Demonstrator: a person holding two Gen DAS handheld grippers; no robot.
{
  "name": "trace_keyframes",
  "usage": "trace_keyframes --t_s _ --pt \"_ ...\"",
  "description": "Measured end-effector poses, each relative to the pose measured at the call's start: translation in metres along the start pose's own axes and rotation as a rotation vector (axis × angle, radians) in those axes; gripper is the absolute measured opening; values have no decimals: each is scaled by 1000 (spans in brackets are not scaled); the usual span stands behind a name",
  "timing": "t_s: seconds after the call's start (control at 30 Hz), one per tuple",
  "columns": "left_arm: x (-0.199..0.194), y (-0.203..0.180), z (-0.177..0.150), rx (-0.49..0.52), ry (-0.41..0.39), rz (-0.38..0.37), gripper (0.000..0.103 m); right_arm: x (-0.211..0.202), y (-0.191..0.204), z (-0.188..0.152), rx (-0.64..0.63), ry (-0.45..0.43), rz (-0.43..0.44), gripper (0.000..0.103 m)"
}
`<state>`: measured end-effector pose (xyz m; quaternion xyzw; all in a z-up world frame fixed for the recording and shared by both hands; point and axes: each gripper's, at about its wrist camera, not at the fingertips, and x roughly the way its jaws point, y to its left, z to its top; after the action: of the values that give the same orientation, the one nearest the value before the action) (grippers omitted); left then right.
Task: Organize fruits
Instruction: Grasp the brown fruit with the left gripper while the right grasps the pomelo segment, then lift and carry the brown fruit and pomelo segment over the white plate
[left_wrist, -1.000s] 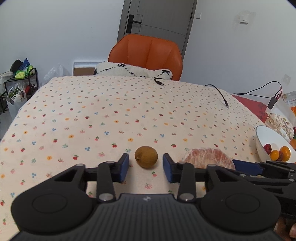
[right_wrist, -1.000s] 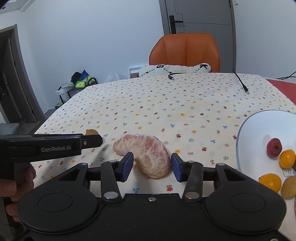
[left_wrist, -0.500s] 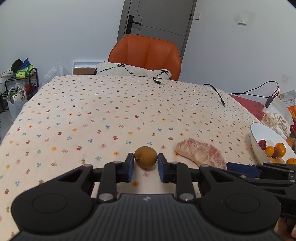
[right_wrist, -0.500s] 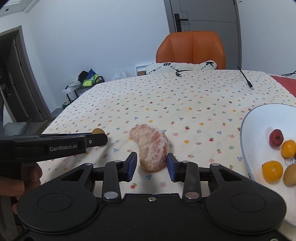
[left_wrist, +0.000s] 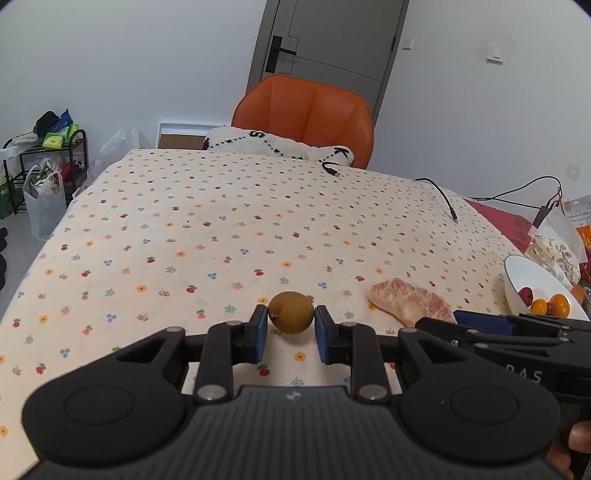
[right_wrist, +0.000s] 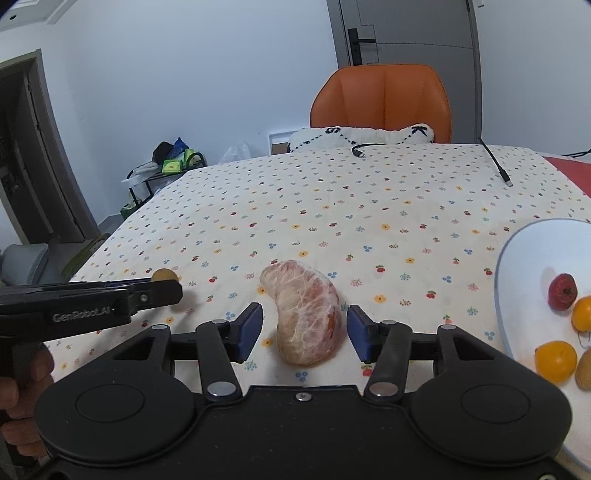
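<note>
A small round brown fruit (left_wrist: 290, 312) sits on the flowered tablecloth with my left gripper (left_wrist: 290, 332) shut on it, blue pads pressed to both its sides. In the right wrist view the same fruit (right_wrist: 165, 275) peeks out at the left gripper's tip (right_wrist: 173, 291). A peeled pink pomelo segment (right_wrist: 306, 314) lies between the fingers of my right gripper (right_wrist: 304, 328), which is open with small gaps on both sides. That segment (left_wrist: 408, 304) also shows in the left wrist view, beside the right gripper (left_wrist: 465, 317). A white bowl (right_wrist: 517, 266) at the right holds several small fruits.
The bowl (left_wrist: 524, 273) stands at the table's right edge, with snack bags behind it. Black cables (left_wrist: 443, 195) trail over the far right of the cloth. An orange chair (left_wrist: 303, 114) with a cushion stands at the far end. A rack and bags stand on the floor, left.
My left gripper's jaws closed in from both sides onto the brown fruit. My right gripper moved forward over the pomelo segment; its jaws narrowed, then widened again.
</note>
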<state>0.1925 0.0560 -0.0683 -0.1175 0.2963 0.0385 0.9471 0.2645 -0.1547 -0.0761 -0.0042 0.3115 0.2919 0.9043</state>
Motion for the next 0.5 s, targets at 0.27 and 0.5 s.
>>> trace_keyframes --t_s 0.27,0.5 --pt "1 6 0 -14 1 -6 26 11 10 1 -60 2 -40 51" --pt "0 4 0 -16 0 -1 26 10 15 -1 -104 1 -74 38"
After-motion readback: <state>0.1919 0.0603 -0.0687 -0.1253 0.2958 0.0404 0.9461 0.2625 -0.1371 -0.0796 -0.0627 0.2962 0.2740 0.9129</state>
